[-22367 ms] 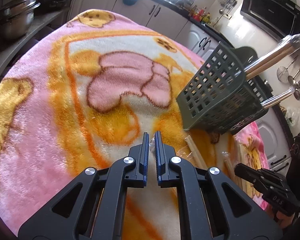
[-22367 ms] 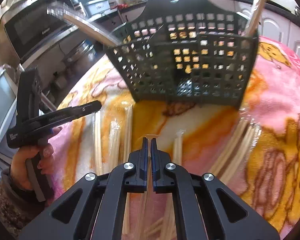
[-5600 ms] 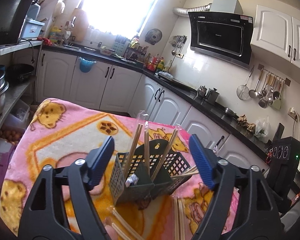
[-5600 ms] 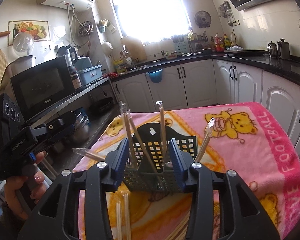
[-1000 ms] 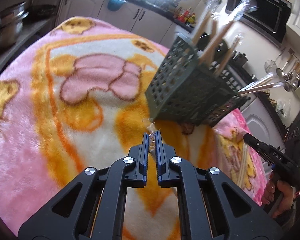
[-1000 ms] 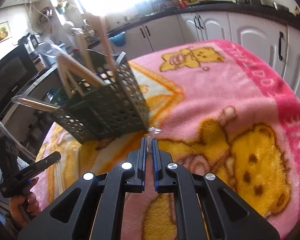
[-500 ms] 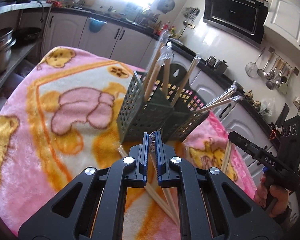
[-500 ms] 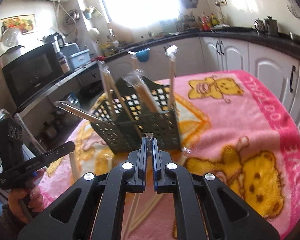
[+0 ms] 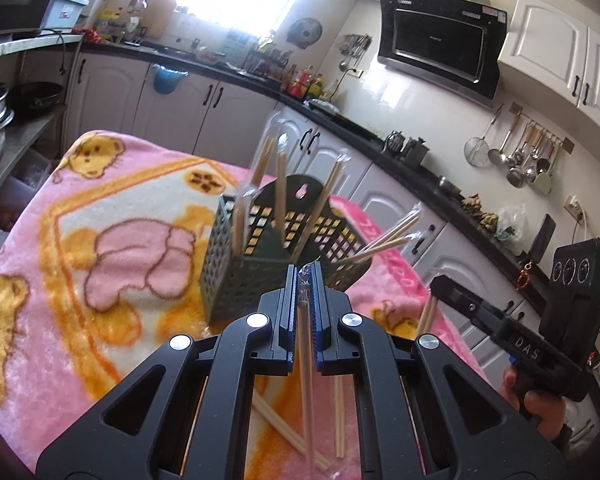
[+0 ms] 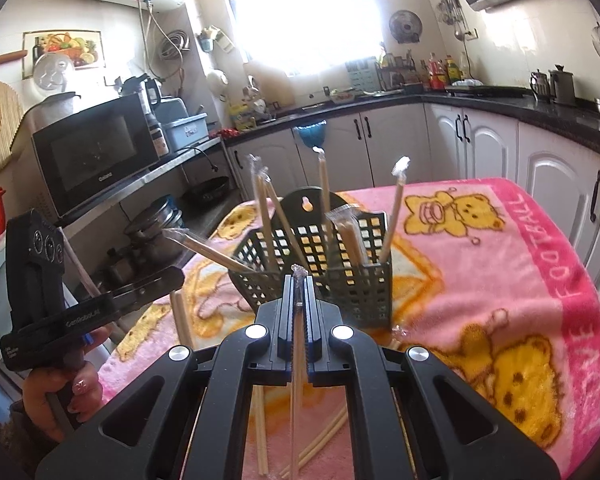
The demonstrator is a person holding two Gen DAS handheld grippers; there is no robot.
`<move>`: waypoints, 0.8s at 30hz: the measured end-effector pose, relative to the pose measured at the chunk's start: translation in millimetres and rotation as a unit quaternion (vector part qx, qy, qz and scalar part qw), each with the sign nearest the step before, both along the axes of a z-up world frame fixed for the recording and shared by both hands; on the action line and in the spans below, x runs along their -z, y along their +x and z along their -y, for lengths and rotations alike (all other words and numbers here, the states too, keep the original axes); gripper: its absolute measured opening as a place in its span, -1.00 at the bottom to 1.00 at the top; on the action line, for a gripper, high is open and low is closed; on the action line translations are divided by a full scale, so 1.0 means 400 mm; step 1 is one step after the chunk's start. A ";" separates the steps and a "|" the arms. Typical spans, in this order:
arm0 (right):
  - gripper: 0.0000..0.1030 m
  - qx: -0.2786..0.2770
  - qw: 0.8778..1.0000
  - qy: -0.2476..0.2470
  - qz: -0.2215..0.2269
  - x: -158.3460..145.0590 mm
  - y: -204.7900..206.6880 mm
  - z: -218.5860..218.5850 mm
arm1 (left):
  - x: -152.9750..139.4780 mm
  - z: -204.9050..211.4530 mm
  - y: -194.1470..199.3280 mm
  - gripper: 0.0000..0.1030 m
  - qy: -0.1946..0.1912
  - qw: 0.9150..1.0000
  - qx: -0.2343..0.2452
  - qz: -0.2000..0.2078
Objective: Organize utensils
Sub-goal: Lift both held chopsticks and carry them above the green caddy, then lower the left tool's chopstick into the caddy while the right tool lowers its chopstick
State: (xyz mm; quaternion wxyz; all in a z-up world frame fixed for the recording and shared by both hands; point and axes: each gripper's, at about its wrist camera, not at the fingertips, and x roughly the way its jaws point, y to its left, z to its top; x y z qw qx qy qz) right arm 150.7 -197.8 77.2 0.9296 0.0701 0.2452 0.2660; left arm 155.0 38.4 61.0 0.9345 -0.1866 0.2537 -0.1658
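A dark green slotted utensil basket (image 9: 256,276) (image 10: 352,276) stands on the pink bear blanket and holds several wrapped chopstick pairs. My left gripper (image 9: 303,276) is shut on a wrapped chopstick pair (image 9: 305,360), lifted just in front of the basket. My right gripper (image 10: 298,284) is shut on another wrapped chopstick pair (image 10: 297,360), also raised in front of the basket. More wrapped pairs (image 9: 338,416) (image 10: 260,420) lie on the blanket below the grippers. Each gripper shows in the other's view, the right one (image 9: 508,340) and the left one (image 10: 80,308).
The pink blanket (image 9: 100,304) (image 10: 520,280) covers the table. Kitchen cabinets and a black counter (image 9: 340,120) run behind. A microwave (image 10: 92,152) and metal pots (image 10: 152,224) stand on shelves to the left of the table.
Both grippers have risen and tilted up from the blanket, each carrying its wrapped chopstick pair; the basket now sits lower and further in view.
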 end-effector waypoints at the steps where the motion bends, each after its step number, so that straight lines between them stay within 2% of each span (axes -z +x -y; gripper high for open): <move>1: -0.91 -0.001 1.000 0.001 0.002 -0.005 -0.003 -0.003 | -0.010 0.003 0.000 -0.93 0.000 1.000 0.002 0.005; 24: -0.92 -0.010 0.997 0.017 0.069 -0.123 -0.026 -0.013 | -0.166 0.061 0.002 -0.95 -0.002 0.995 0.045 0.085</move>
